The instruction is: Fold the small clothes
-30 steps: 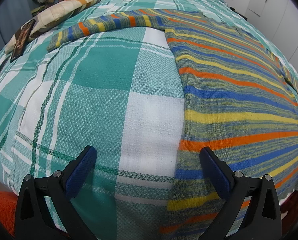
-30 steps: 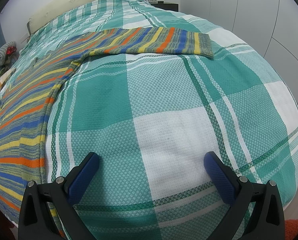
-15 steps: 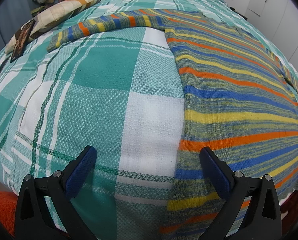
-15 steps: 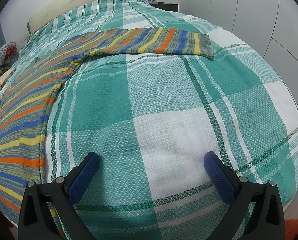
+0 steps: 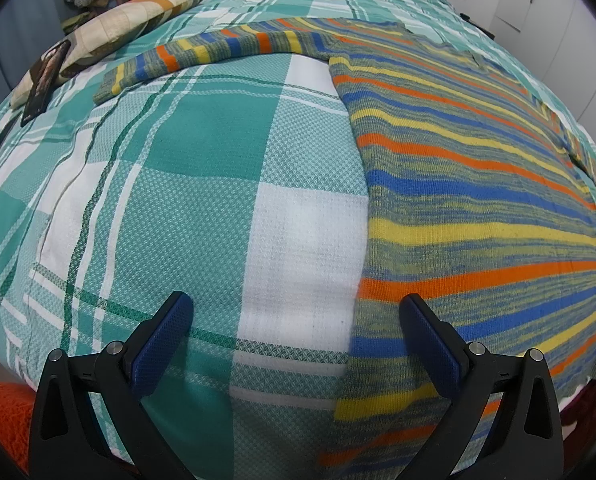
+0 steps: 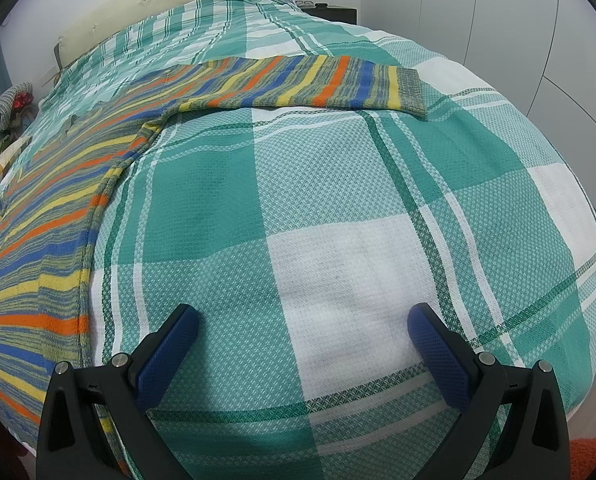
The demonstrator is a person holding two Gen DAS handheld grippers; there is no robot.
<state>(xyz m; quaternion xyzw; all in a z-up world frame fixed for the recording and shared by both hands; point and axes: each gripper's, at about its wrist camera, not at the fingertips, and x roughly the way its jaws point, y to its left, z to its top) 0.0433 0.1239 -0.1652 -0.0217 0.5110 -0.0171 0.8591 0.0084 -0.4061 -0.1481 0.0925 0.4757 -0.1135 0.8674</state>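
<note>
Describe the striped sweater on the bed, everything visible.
The striped sweater is a knit with orange, yellow and blue bands on mottled olive. It lies flat and unfolded on the green plaid bedspread, both sleeves spread sideways, ribbed cuff at the sleeve end. Neither open gripper touches it.

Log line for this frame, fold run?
stage: pre-grasp | striped sweater: flat on plaid bedspread, sleeves out, unfolded | left gripper: open, empty | right gripper: open, empty

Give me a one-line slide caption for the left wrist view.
Open left gripper hovers over a plaid bedspread beside a striped sweater spread flat.
</note>
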